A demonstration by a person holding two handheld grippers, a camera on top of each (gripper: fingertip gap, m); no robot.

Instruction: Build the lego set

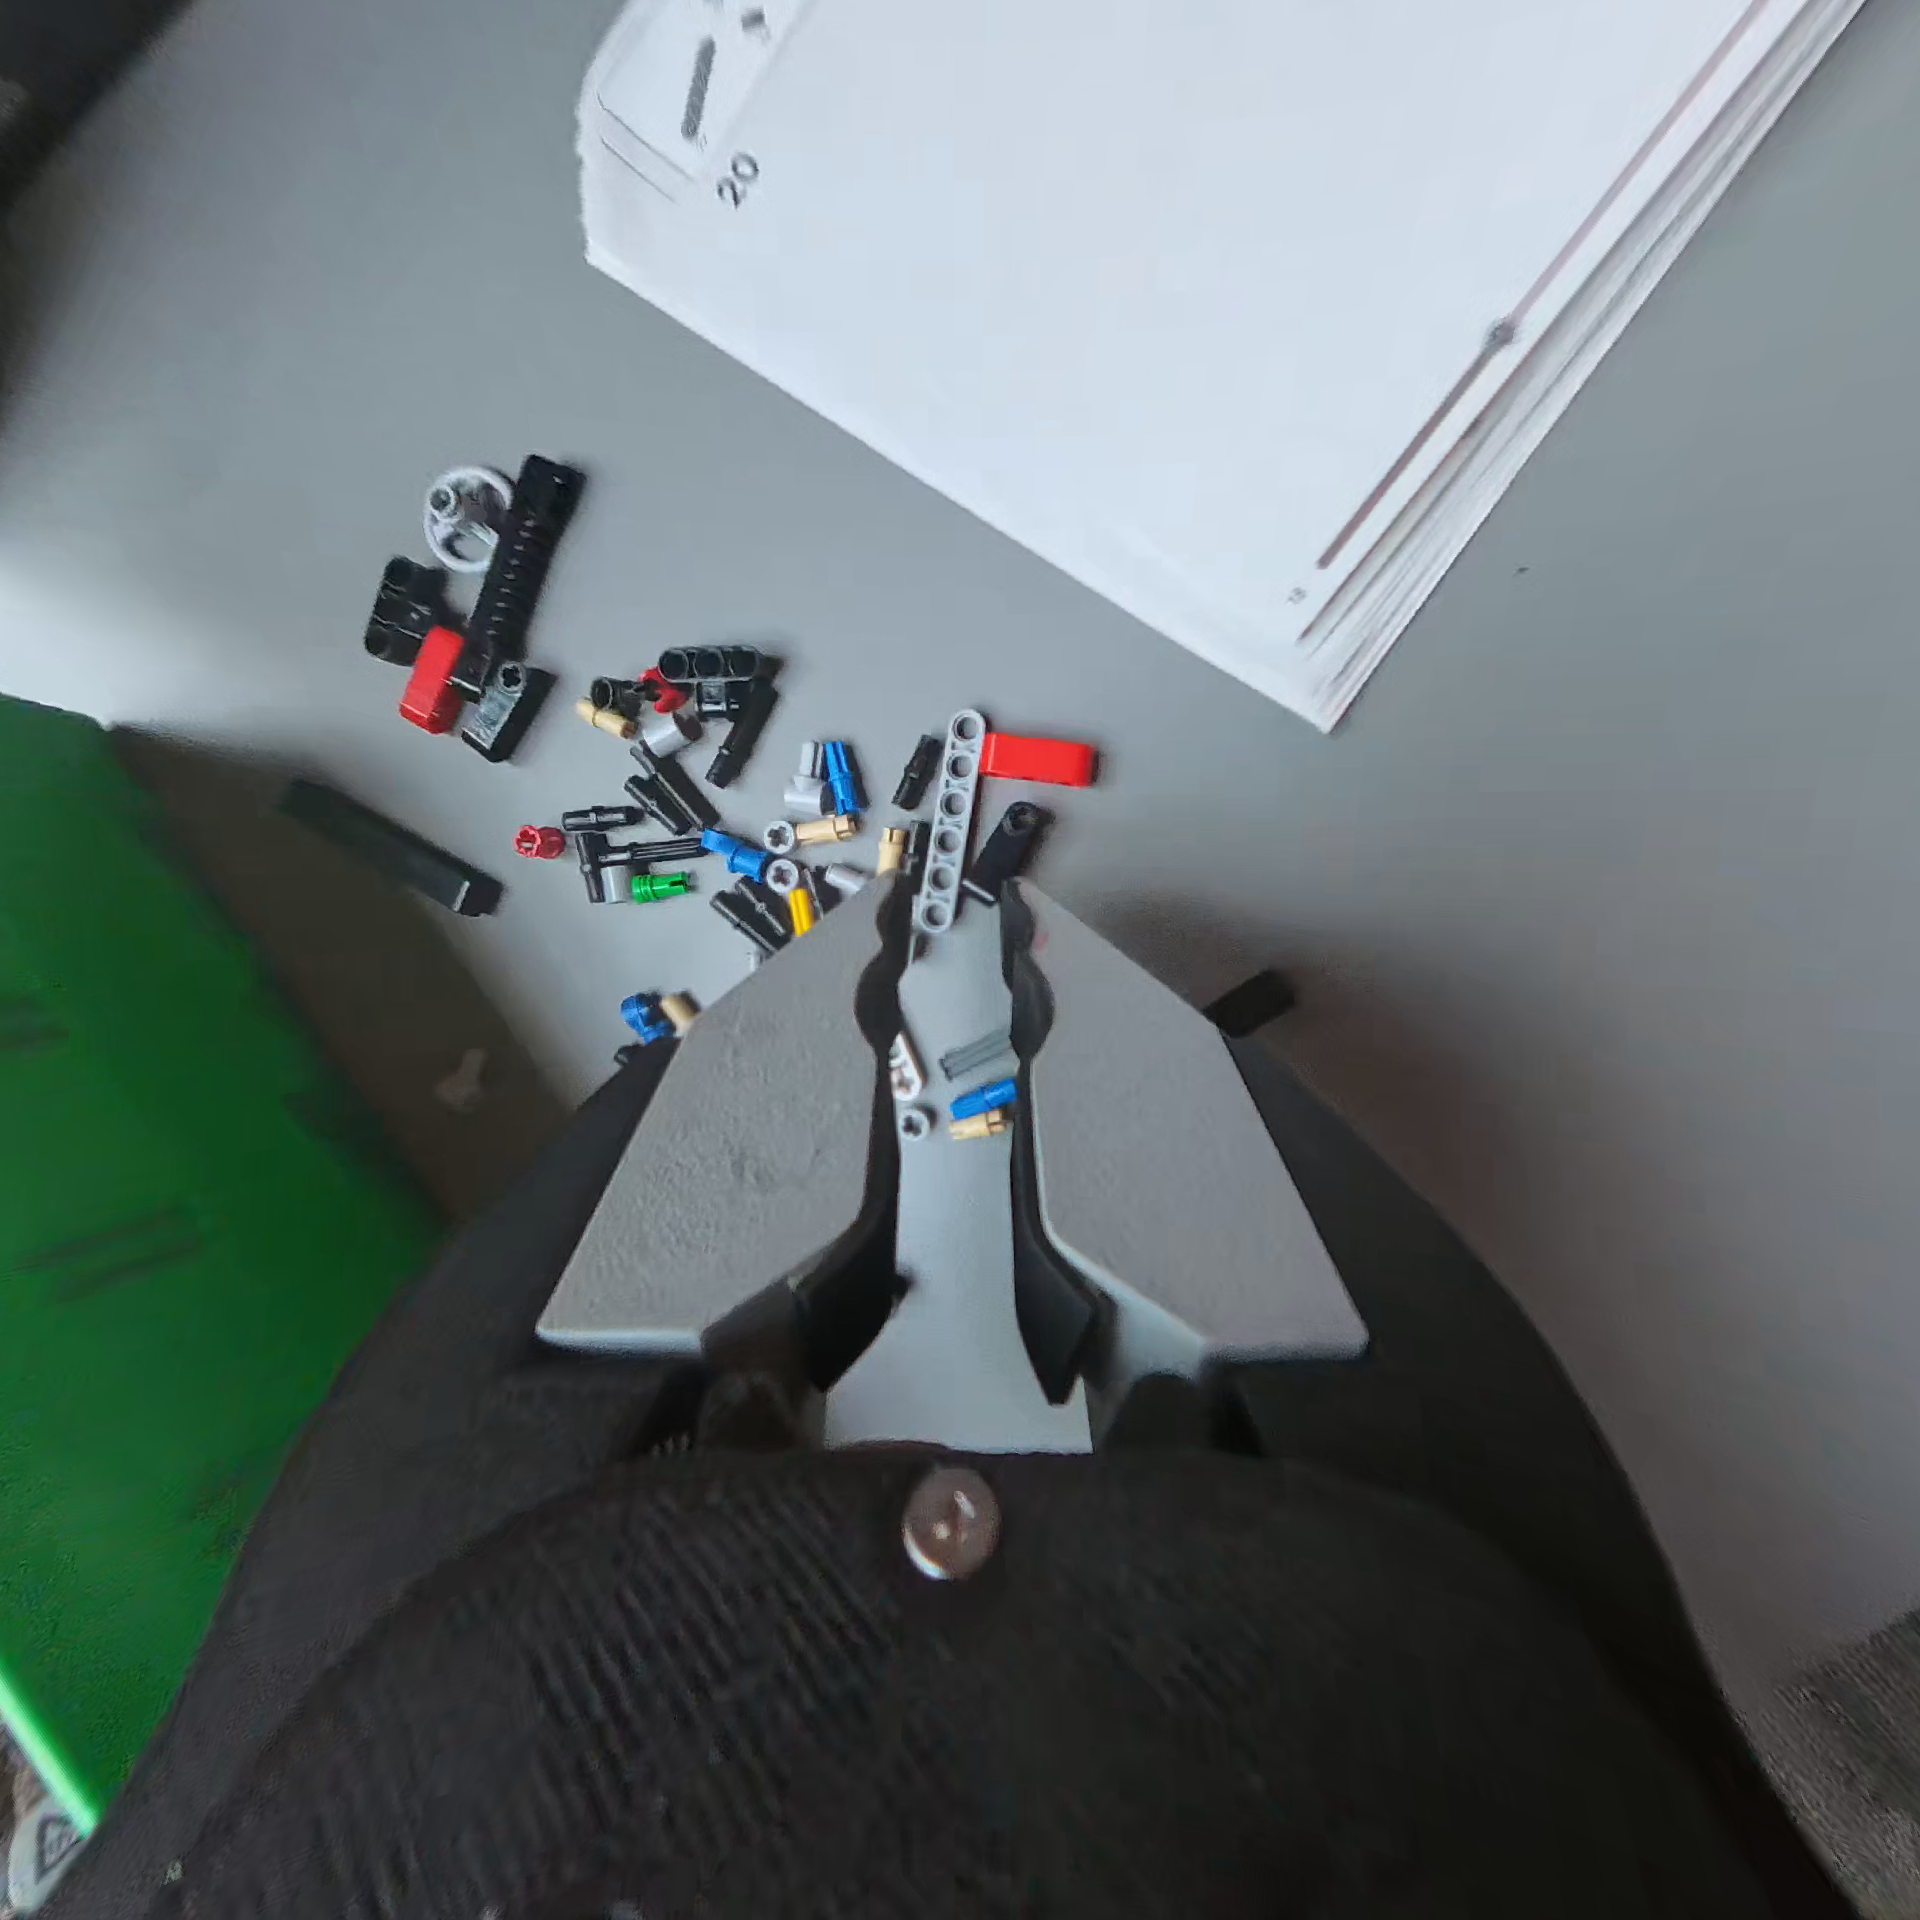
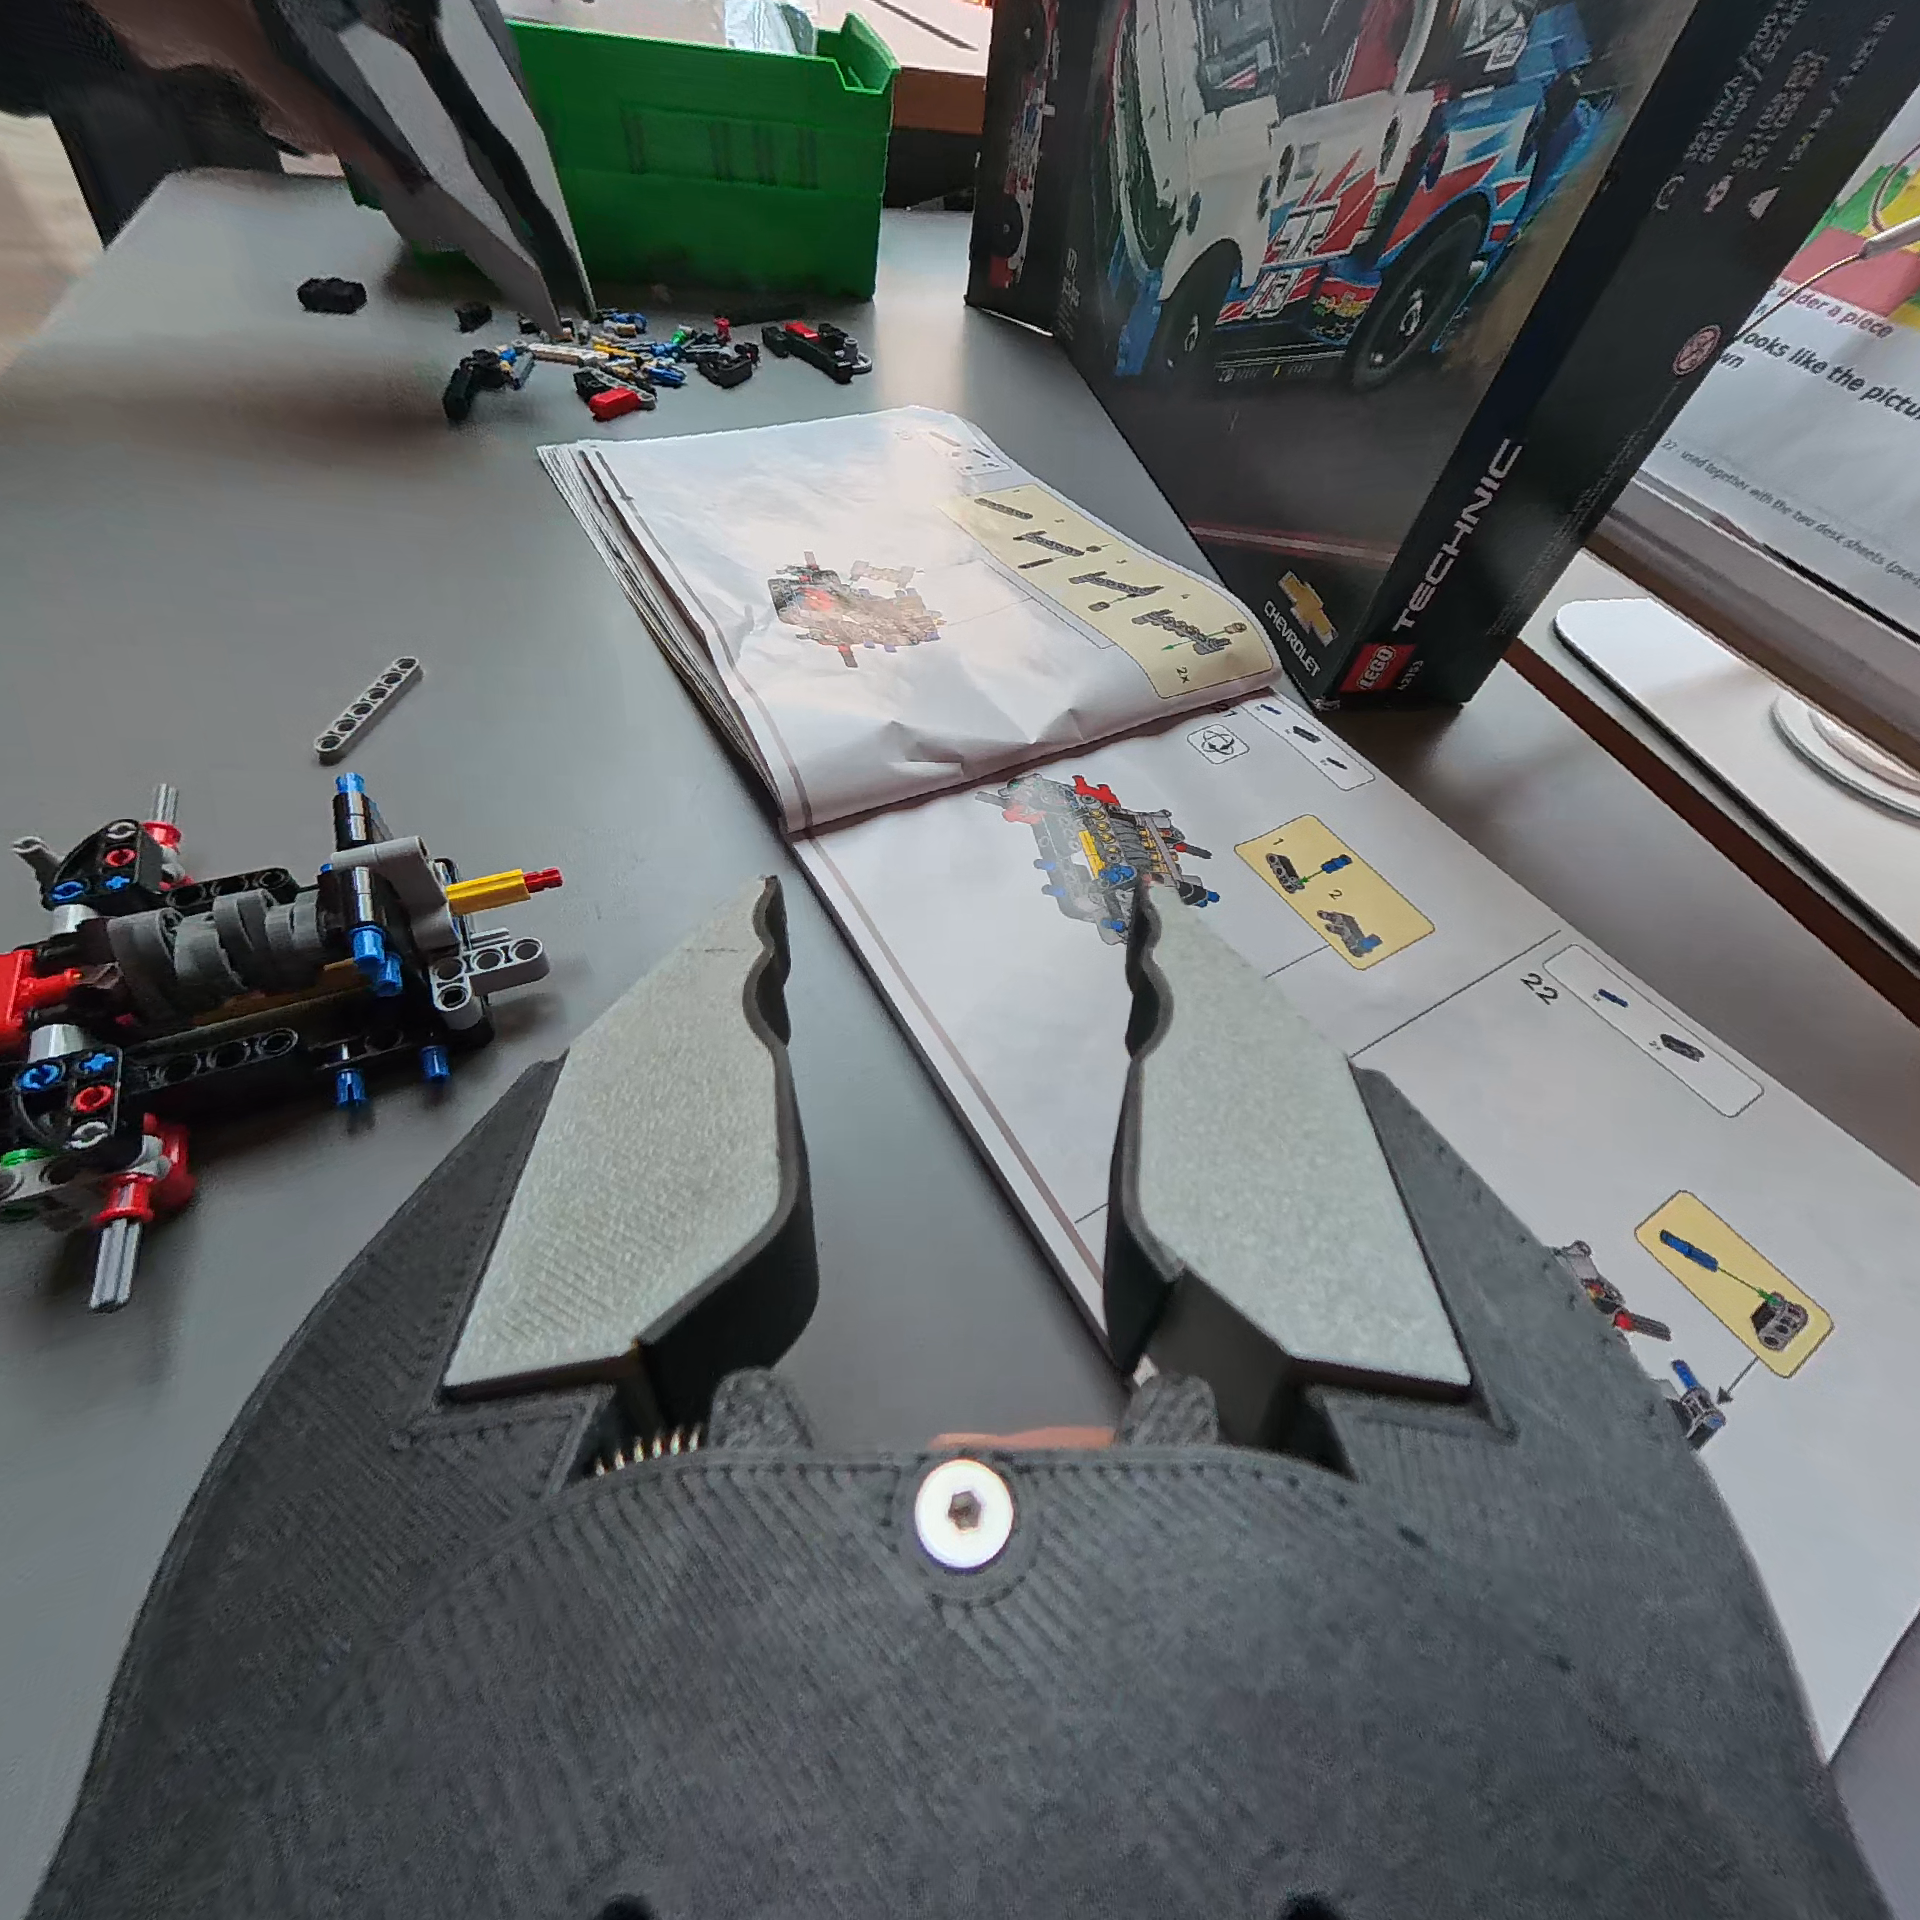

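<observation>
Item: light, stiff grey beam (image 1: pixel 951 831) among loose parts (image 1: pixel 665 790) on the desk (image 1: pixel 1351 883), just ahead of my left gripper (image 1: pixel 945 904), fingers apart; I'd pinch its narrow sides; right gripper (image 2: pixel 956 914) fingers apart, empty.

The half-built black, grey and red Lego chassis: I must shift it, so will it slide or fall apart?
The half-built Lego chassis probably slides stiffly, its beams looking pinned. Its protruding grey axles might snag or pull out.

Green bin (image 2: pixel 717 166), grey table (image 2: pixel 582 644), red beam (image 1: pixel 1039 755)
</observation>
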